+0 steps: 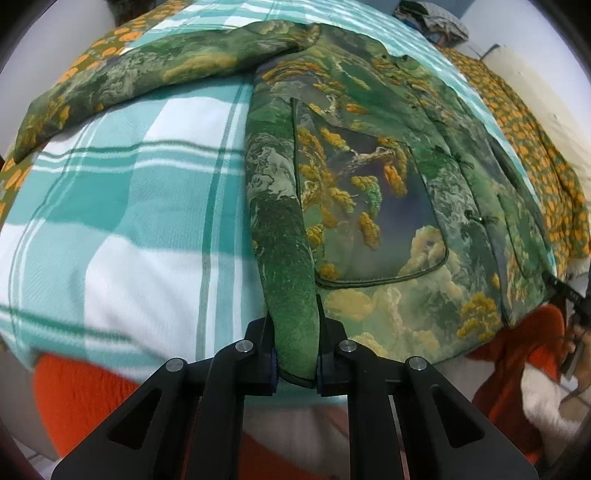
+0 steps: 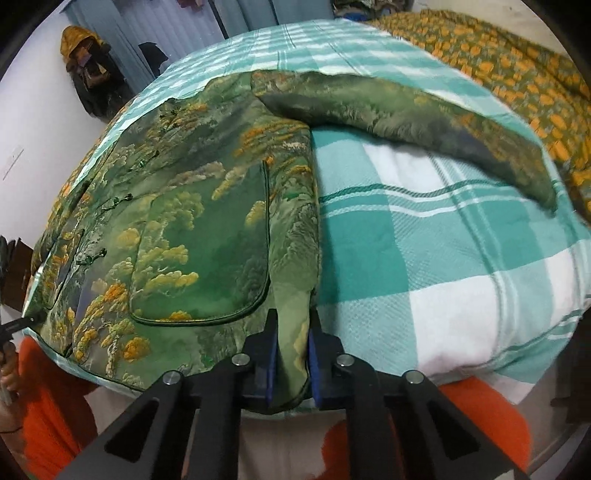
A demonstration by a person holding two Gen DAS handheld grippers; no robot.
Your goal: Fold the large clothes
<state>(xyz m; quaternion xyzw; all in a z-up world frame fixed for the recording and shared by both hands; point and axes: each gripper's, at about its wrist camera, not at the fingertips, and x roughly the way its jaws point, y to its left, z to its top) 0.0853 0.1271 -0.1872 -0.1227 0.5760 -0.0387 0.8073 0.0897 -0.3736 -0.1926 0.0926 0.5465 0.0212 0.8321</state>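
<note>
Jacket (image 1: 369, 206) fabric is spread flat on the checked blanket (image 1: 129, 221), hem at its near edge. The left gripper (image 1: 295, 354) is clamped on one hem corner, the right gripper (image 2: 290, 365) on the other. Hanging garments (image 2: 88, 74) are shown only in the right view, a clothes pile (image 1: 432, 22) only in the left.

One jacket (image 1: 369, 192), two sleeves, two patch pockets, one checked blanket (image 1: 129, 221).
</note>
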